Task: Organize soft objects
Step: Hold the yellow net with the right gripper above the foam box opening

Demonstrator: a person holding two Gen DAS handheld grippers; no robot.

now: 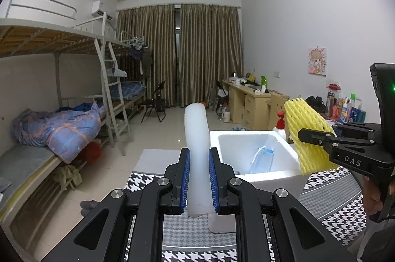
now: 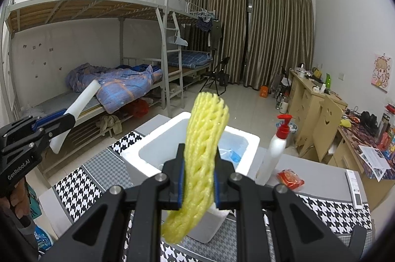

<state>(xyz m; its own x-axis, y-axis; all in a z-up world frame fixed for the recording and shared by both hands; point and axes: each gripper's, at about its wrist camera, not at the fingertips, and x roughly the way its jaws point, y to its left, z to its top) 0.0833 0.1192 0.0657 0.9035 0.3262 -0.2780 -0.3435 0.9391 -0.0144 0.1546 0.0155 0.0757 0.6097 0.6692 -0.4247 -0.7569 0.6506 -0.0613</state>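
We have both pieces in hand above the near edge of the foam box (image 2: 148, 150): the left gripper (image 1: 199, 178) clamps the white foam strip (image 1: 196, 138), the right gripper (image 2: 198, 178) pinches the yellow foam net (image 2: 205, 138). Next (a blue mask (image 1: 263, 159) already lies inside) we judge each must move over the opening and let go.

Open room above the foam box (image 2: 158, 145), only a mask (image 2: 232, 154) inside. Spray bottle (image 2: 276, 145) standing close beside its right wall, blocking there.
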